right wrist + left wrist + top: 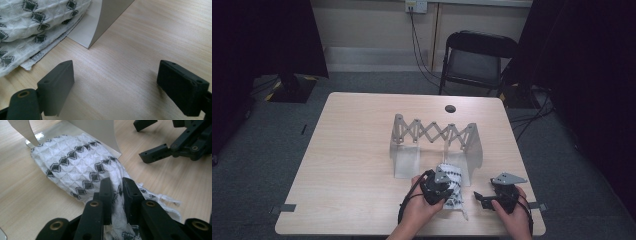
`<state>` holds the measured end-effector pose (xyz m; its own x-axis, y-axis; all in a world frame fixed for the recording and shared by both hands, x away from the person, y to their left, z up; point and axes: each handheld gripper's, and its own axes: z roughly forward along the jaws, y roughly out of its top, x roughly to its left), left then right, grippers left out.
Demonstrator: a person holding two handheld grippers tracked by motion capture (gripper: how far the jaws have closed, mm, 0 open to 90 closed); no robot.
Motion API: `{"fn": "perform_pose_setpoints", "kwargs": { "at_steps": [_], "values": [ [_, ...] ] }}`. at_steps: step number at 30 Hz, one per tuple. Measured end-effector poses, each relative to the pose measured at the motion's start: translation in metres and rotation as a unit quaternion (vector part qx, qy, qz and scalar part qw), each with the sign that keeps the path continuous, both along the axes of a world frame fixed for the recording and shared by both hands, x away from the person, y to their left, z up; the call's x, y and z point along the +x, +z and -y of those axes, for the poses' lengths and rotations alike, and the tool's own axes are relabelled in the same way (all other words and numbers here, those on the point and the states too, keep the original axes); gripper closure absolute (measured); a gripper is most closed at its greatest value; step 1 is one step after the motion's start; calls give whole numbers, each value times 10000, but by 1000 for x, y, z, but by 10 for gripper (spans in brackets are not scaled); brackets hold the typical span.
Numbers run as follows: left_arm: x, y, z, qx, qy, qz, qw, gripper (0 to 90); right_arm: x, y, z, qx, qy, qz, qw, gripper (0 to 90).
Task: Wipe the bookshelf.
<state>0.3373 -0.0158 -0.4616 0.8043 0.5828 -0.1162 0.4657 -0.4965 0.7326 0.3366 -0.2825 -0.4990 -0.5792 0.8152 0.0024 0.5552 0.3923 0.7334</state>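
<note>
A white towel (75, 165) with rows of black diamonds lies bunched on the table by the front foot of a grey accordion rack (432, 132). My left gripper (117, 187) is shut on the towel's near fringed end, cloth pinched between its jaws. In the high view the left gripper (438, 187) covers part of the towel (453, 176). My right gripper (115, 82) stands open just above bare wood, to the right of the towel (30, 22) and near the rack's foot (100, 22). It sits at the front right (484, 199).
The rack's flat base plates (407, 162) rest on the wooden table (352, 150). A round cable hole (450, 108) is near the far edge. A black folding chair (477, 57) stands behind the table. Tape marks (287, 207) sit at the front corners.
</note>
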Motion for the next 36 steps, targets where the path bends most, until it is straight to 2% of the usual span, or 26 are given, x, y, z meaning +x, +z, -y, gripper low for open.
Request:
{"fn": "perform_pose_setpoints", "kwargs": {
  "at_steps": [1, 2, 5, 7, 8, 9, 10, 11, 12, 13, 16, 18, 19, 22, 25, 32, 36],
  "values": [
    [1, 0, -1, 1, 22, -7, 10000, 768, 0, 0, 0, 0, 0, -1, 10000, 135],
    [1, 0, -2, -26, 30, -1, 10000, 701, 0, 0, 0, -2, 0, 1, 10000, 135],
    [-1, 4, -9, -100, 90, 0, 9999, 660, 0, 0, 0, -1, 4, -2, 10000, 135],
    [-2, 6, -15, -49, 88, 57, 9999, 609, 0, 0, 0, -13, 38, 5, 10000, 136],
    [-2, 8, -19, -37, 121, 95, 9999, 537, -1, 0, -2, -9, 70, 11, 10000, 150],
    [-3, 9, -22, -48, 137, 130, 9998, 537, -1, 0, -2, -9, 70, 11, 10000, 150],
    [-3, 11, -27, -42, 167, 159, 9997, 484, -1, 1, -2, -7, 84, 21, 10000, 163],
    [-3, 12, -31, -69, 237, 177, 9995, 484, -1, 1, -4, 4, 84, 9, 10000, 183],
    [-3, 14, -37, -17, 237, 238, 9994, 437, 1, 4, -7, 101, 159, 44, 9998, 251],
    [-3, 15, -40, -16, 277, 257, 9993, 437, 1, 4, -7, 101, 159, 44, 9998, 251],
    [-3, 16, -57, 101, 368, 332, 9987, 405, 3, 11, -13, 186, 207, 210, 9994, 368],
    [-2, 13, -67, 189, 417, 361, 9983, 377, 5, 15, -18, 232, 271, 229, 9991, 424],
    [-3, 11, -71, 149, 472, 326, 9982, 370, 5, 17, -20, 219, 290, 246, 9990, 438],
    [-3, 7, -84, 252, 502, 352, 9978, 349, 7, 18, -22, 283, 208, 294, 9990, 465],
    [-5, 2, -92, 271, 492, 349, 9978, 338, 10, 17, -23, 373, 133, 236, 9989, 490],
    [-8, -4, -106, 226, 468, 349, 9980, 312, 18, 17, -26, 242, -32, 280, 9993, 573],
    [-8, -6, -110, 303, 427, 381, 9979, 304, 21, 16, -26, 211, -84, 299, 9993, 599]
  ]
}}
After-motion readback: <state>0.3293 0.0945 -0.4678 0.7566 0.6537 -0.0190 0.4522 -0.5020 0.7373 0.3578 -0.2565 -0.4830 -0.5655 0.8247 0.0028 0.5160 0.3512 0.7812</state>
